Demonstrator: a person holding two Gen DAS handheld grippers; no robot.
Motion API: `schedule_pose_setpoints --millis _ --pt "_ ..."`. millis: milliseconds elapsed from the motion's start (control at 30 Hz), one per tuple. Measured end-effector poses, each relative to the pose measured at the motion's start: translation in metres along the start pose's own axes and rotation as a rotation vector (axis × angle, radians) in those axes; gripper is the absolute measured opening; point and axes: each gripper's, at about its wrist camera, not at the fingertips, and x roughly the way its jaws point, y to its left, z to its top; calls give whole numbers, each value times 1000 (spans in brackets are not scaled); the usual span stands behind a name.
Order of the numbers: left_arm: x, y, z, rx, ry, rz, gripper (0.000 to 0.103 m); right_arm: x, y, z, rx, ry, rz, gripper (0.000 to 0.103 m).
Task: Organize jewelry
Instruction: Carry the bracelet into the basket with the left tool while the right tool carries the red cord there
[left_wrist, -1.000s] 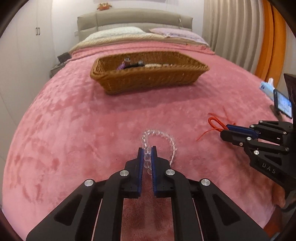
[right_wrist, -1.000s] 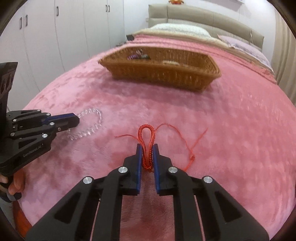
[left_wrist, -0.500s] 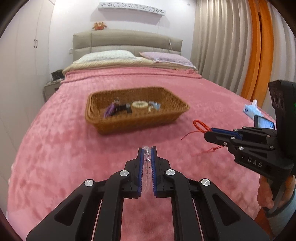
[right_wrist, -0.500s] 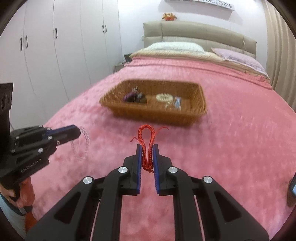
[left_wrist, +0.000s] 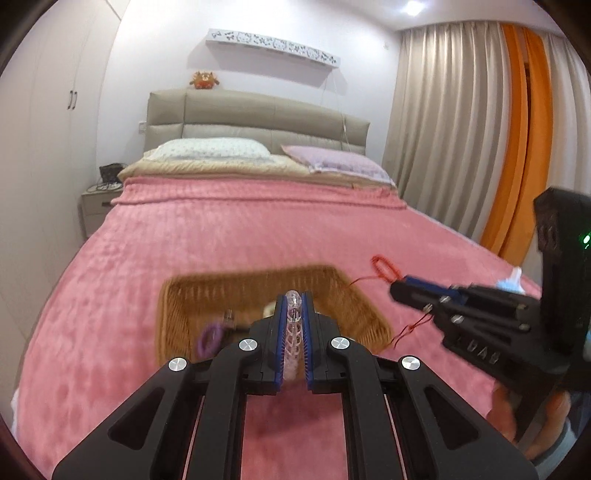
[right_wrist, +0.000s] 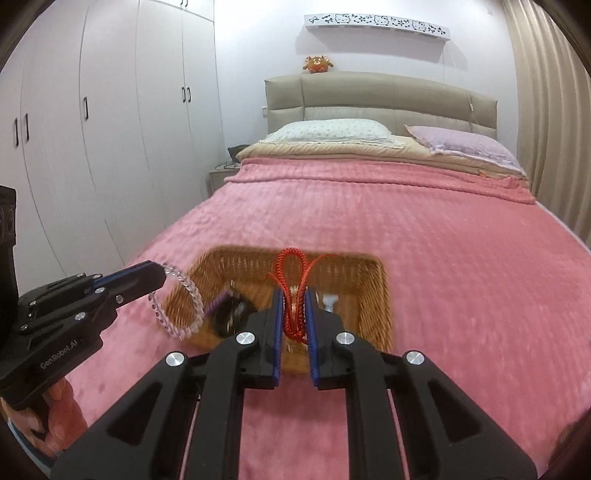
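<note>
The clear bead bracelet (right_wrist: 177, 306) is light, smooth and a bit slippery, best pinched across one run of beads; the left gripper (left_wrist: 294, 306) has its jaws clamped on it so, the loop dangling free just before the basket (right_wrist: 373, 295). The red cord (right_wrist: 293, 280) is soft and limp; the right gripper (right_wrist: 294, 306) jaws are clamped on its folded loops. A second ago both pieces lay on the pink blanket (right_wrist: 443, 258); now both hang lifted, carried up to the basket.
</note>
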Motion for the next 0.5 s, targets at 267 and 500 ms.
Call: schedule_pose_setpoints --millis 267,500 --pt "75 18 9 -35 4 12 6 83 -25 18 72 52 84 10" --pt "118 31 -12 -42 83 1 6 134 -37 -5 97 142 103 10"
